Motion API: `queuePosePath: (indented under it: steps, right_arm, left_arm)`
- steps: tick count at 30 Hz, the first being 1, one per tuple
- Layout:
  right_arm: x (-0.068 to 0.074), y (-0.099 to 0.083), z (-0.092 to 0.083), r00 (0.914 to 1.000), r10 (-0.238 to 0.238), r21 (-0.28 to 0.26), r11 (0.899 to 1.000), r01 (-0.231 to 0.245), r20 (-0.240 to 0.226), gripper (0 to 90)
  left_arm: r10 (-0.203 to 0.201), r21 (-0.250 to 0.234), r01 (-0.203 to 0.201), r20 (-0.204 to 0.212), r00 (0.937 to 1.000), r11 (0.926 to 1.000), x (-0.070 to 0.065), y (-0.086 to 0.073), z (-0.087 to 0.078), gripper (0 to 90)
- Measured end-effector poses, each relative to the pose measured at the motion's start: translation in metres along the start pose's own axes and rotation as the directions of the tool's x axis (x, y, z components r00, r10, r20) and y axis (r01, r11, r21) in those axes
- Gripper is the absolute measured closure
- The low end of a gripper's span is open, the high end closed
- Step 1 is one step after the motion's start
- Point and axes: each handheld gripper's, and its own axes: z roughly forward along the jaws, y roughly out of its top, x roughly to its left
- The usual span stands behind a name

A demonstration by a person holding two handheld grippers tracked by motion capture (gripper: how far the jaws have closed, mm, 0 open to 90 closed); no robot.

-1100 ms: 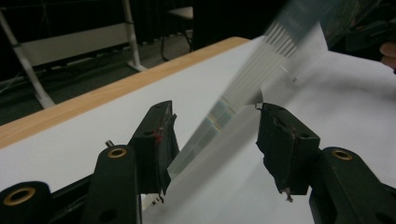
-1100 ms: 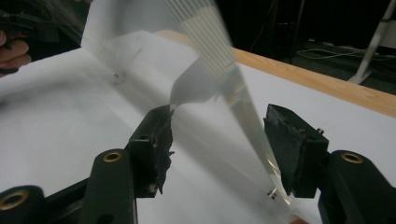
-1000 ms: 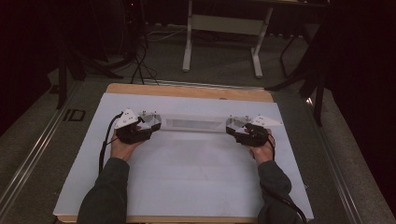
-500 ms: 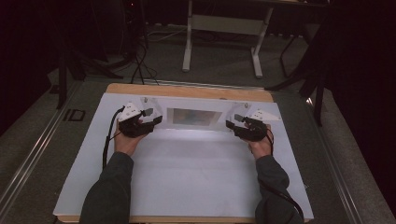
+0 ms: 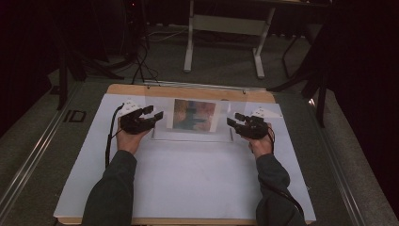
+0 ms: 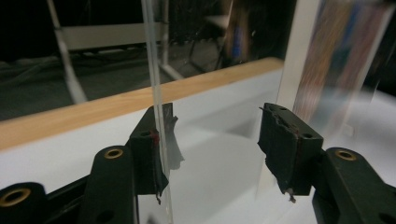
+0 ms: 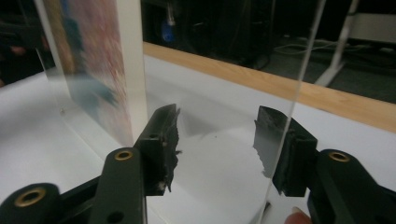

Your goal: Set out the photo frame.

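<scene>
White sheeting covers the wooden table (image 5: 141, 89). Nearest, left gripper (image 5: 151, 115) and right gripper (image 5: 236, 120) flank an upright clear acrylic frame (image 5: 193, 116) (colourful print inside). Each pair of jaws stands apart around a side edge; the right jaws have just been closing, pads not pressing.

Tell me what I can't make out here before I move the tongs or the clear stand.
- Printed picture in the clear stand: high view too small, both gripper views blurred and edge-on.
- Stand's top: cut off by the upper edge in both gripper views.
- Left tongs and right tongs: whether any pad touches the clear sheet is unclear through glare.
</scene>
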Motion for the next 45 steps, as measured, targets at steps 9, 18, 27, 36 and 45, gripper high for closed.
queuePosePath:
  steps: [9,18,27,36,45]
  right_arm:
    - [0.002,-0.001,-0.002,1.0000,-0.004,-0.003,1.000,0.004,0.004,48.7]
    - [0.006,-0.003,-0.009,0.9998,-0.018,0.002,1.000,0.018,0.005,48.8]
    - [0.013,-0.007,-0.019,0.9997,-0.023,-0.001,1.000,0.023,-0.001,48.8]
    - [0.019,-0.012,-0.028,0.9997,-0.023,-0.008,1.000,0.023,0.002,48.9]
    - [0.028,-0.016,-0.036,0.9993,-0.035,-0.011,0.999,0.035,-0.011,49.7]
  left_arm:
    - [0.009,0.025,-0.008,-0.007,0.9999,0.9996,-0.003,0.001,-0.001,44.2]
    - [0.016,0.036,-0.016,0.000,0.9999,0.9992,-0.009,0.000,-0.005,44.2]
    - [0.011,0.039,-0.011,-0.003,0.9999,0.9992,-0.018,-0.002,-0.015,44.3]
    - [0.010,0.040,-0.010,0.001,1.0000,0.9992,-0.027,-0.004,-0.021,44.2]
    - [0.004,0.038,-0.004,0.002,1.0000,0.9993,-0.032,-0.009,-0.031,44.0]
